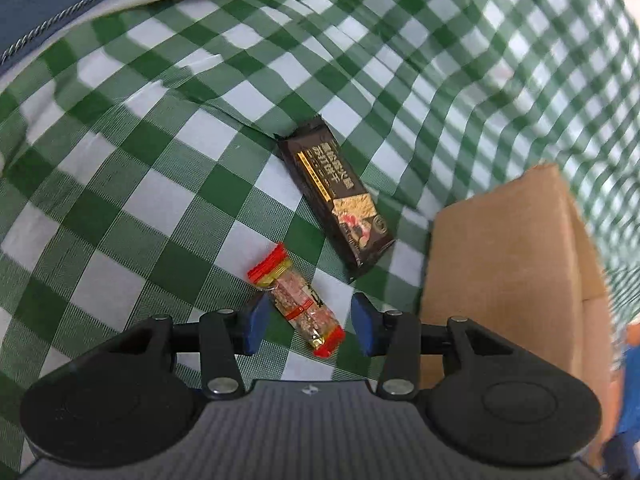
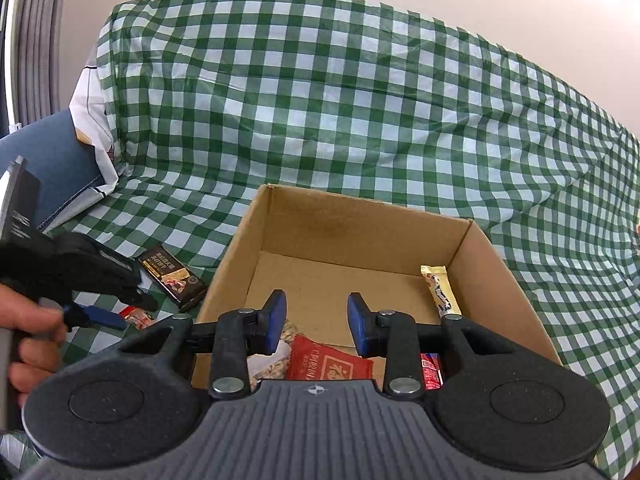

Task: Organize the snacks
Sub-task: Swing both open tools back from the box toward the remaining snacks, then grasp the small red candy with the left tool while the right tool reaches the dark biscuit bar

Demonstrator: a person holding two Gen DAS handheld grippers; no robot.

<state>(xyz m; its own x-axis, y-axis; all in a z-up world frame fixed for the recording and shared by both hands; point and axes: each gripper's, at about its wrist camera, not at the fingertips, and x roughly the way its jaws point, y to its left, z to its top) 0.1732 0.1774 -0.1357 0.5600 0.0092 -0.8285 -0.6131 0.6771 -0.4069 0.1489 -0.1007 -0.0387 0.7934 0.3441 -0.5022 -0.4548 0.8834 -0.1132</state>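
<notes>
home | sofa under checked cloth point(image 2: 360, 92) | curtain point(image 2: 36, 40)

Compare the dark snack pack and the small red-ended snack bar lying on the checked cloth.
The dark snack pack is opaque, black-brown with gold print; the red-ended snack bar has a clear middle and red ends. The dark pack is the larger. The bar lies between the open left gripper's fingers; the dark pack lies beyond them. Both lie flat on the checked cloth, outside the cardboard box.
</notes>
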